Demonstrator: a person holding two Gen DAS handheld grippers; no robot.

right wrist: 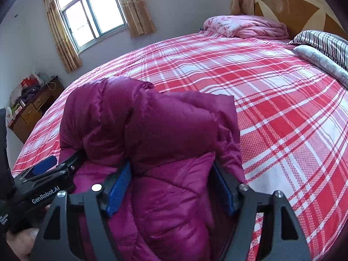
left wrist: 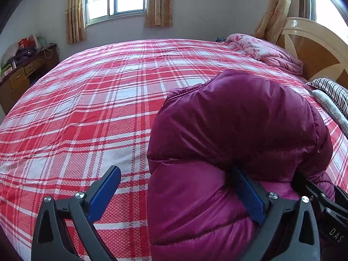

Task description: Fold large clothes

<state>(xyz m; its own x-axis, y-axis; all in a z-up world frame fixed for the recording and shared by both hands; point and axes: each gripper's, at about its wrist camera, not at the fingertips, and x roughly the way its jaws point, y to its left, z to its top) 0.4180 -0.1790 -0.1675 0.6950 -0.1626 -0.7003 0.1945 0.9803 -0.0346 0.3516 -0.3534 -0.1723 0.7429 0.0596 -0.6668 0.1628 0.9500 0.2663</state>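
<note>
On the plaid bed (left wrist: pixel 87 113), right gripper (right wrist: pixel 174 187) clamps the jacket (right wrist: pixel 152 126); left gripper (left wrist: pixel 180 191) gapes wide.

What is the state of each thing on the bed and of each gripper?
Purple down jacket: folded into a puffy bundle, resting on the bed.
Left gripper: open; only its right finger touches the jacket.
Right gripper: closed around a thick fold of the jacket.
Pink quilt: folded, by the headboard.
Plaid sheet: spread flat.
</note>
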